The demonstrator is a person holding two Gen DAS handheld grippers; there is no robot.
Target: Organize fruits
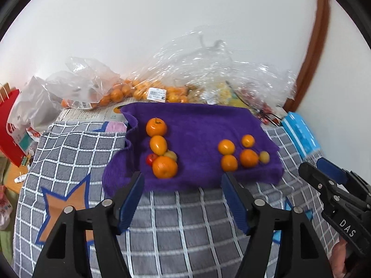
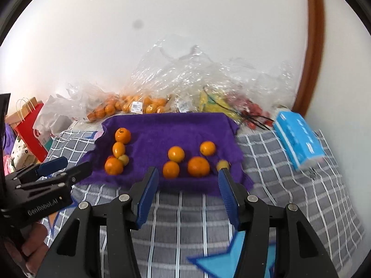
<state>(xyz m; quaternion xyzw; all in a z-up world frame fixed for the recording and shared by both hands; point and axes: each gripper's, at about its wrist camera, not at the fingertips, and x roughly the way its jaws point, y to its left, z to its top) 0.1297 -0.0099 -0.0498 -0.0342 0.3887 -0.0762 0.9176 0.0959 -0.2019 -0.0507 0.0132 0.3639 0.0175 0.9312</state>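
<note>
- White wall behind; a grey checked blanket (image 1: 176, 220) with star patches covers the surface, and a fuzzy purple towel (image 1: 199, 125) lies on it.
- Fruits sit on the towel in two clusters: the left cluster (image 1: 161, 150) holds round oranges, a small red fruit and a pale yellowish one; the right cluster (image 1: 243, 154) holds four oranges and a small yellowish one at its edge.
- Crinkly clear plastic bags (image 2: 162, 81) of more fruit lie along the wall; a blue tissue pack (image 2: 299, 136) rests at right.
- Left gripper (image 1: 183, 180) is spread apart and empty, hanging short of the towel's near edge.
- Right gripper (image 2: 189, 178) is likewise apart, nothing between its ribbed blue pads.
- Likely next: pick one fruit. Approach from above, straddle a single smooth round fruit, and close gently so neighbours do not roll on the soft pile.
</note>
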